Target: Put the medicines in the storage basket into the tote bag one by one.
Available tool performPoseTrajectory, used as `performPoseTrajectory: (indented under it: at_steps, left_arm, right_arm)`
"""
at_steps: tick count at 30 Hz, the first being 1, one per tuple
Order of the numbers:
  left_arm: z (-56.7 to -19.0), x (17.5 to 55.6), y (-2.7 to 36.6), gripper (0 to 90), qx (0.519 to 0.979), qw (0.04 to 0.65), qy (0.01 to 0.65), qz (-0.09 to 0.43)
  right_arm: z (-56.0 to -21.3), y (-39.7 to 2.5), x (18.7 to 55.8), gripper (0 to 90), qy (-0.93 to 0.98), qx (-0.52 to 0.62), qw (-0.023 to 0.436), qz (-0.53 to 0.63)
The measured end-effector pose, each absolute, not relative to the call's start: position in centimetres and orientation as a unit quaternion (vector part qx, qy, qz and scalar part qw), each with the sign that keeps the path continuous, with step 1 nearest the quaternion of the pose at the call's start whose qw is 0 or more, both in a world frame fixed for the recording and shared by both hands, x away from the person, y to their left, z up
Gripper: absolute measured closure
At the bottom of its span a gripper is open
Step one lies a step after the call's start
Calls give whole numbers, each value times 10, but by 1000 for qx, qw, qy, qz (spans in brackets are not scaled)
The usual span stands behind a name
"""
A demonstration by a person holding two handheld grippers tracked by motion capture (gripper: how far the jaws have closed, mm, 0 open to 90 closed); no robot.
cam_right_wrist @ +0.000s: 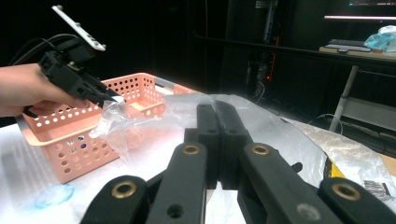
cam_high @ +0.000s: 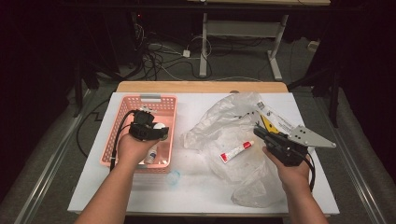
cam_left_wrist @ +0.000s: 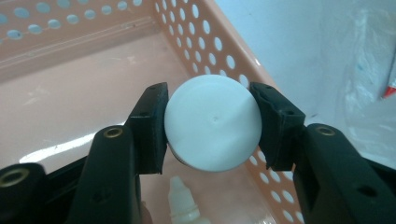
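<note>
While my left gripper (cam_left_wrist: 212, 123) hangs over the pink perforated basket (cam_high: 122, 112), its two black jaws press on either side of a round white cap (cam_left_wrist: 213, 122), holding it above the basket floor. Under it, toward the basket's near end, a small white dropper bottle (cam_left_wrist: 183, 198) lies on the floor; in the high view that bottle (cam_high: 152, 154) sits close to the basket's right wall. The basket stands at the left side of the white table (cam_high: 196, 191), its far end near the table's far edge.

My right gripper (cam_right_wrist: 218, 135) has its jaws pressed flat together with nothing between them. In the high view it (cam_high: 264, 134) is held over the right side of the table, above a crumpled clear plastic bag (cam_high: 224, 126) that spreads from the middle toward the right edge. On the bag lies a small white tube with a red cap (cam_high: 236, 151), just left of my right hand (cam_high: 292, 172). A small clear bluish lid (cam_high: 173, 177) rests on the table just off the basket's near right corner.
</note>
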State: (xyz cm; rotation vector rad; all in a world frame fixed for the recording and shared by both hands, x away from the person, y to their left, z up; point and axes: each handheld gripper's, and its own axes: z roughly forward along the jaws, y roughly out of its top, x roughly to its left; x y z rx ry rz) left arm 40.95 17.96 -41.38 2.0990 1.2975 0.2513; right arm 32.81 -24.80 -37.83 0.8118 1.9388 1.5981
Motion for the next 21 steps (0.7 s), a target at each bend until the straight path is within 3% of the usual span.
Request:
performPoseTrajectory:
  at_steps: [21]
  left_arm:
    - [-412,348,189,486,787,382,464,136]
  right_arm:
    - [-381,-245,328,900,718,294,247,581]
